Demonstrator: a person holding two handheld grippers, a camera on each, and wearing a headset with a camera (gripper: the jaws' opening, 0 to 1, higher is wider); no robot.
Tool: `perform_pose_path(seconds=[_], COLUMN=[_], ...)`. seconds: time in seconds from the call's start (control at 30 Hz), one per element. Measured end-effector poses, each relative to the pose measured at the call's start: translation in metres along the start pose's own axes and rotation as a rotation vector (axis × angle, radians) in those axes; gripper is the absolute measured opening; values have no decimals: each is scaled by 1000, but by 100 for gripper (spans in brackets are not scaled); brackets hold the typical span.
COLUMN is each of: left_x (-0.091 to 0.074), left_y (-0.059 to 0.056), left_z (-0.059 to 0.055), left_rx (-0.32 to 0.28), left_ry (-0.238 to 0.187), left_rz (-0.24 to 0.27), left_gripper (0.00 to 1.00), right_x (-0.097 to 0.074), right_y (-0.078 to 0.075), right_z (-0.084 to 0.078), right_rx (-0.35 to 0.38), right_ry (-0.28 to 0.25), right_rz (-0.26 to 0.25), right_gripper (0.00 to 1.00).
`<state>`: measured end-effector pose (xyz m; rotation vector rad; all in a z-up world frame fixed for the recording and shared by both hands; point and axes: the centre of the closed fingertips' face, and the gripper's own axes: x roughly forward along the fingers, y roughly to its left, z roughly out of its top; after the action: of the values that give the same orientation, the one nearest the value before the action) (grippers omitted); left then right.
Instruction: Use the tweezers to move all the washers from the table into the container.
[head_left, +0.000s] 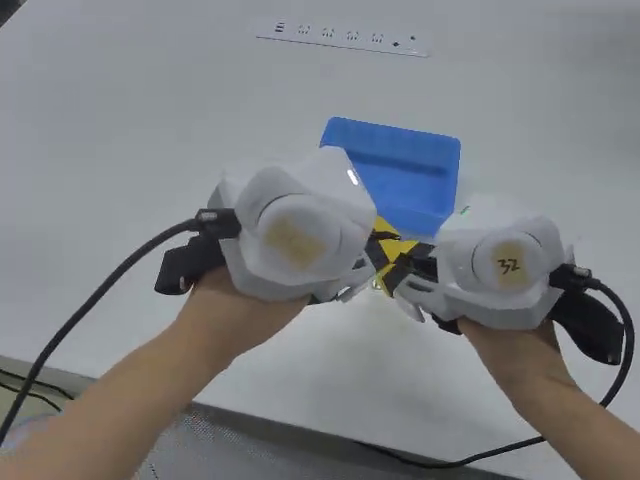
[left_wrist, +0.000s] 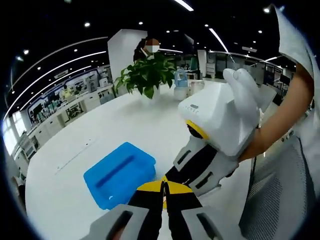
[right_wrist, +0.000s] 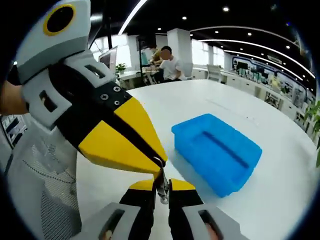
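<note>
Near a blue rectangular plastic container (right_wrist: 217, 150), contents hidden, the right hand-held gripper (right_wrist: 161, 185) clamps thin metal tweezers (right_wrist: 161, 175); the left hand-held gripper (right_wrist: 157, 162), jaws closed, touches them.

Head view: jaws of left gripper (head_left: 372, 265) and right gripper (head_left: 398, 272) largely hidden under white housings; near edge of blue container (head_left: 400, 165) covered by same; markings on strip (head_left: 340, 36) at 12 o'clock blurred, unreadable. Right gripper view: tweezers (right_wrist: 160, 182) mostly buried between jaws, thin metal sliver exposed at 6 o'clock.
</note>
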<state>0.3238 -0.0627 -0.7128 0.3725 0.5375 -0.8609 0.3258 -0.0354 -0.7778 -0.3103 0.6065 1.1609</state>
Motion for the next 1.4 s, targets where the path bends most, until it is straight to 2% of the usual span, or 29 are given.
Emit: perform_pose_path(seconds=[0.03,0.13,0.27,0.33,0.37,0.4,0.57,0.73,1.03,1.17,1.4], left_x=[0,0,0,-1,-1,-2,-4,-10,-30,-34,-34], left_y=[0,0,0,-3,-6,-9,-15,-18,-15,-12,2], left_z=[0,0,-1,-1,-2,-3,-4,-1,16,28,52], left_rx=[1,26,27,24,22,23,29,53,69,98,150], left_ry=[1,4,9,12,15,18,21,33,2,-13,-49], left_rz=[-3,-6,-5,-11,-14,-16,-12,4,45,57,87], left_gripper=[0,0,0,0,0,0,0,0,0,0,0], right_x=[0,2,1,0,0,-1,-2,-5,-17,-24,-33], right_y=[0,1,2,5,5,7,9,15,19,13,-7], right_z=[0,1,1,-1,-2,-2,-4,1,25,38,60], right_rx=[-6,-98,-77,-103,-152,-169,-155,-192,-263,-287,-314], right_ry=[-1,1,3,6,13,15,7,4,-32,-51,-95], right_rz=[9,61,83,71,55,49,39,34,12,-16,-76], right_gripper=[6,6,6,5,5,5,4,4,4,4,4])
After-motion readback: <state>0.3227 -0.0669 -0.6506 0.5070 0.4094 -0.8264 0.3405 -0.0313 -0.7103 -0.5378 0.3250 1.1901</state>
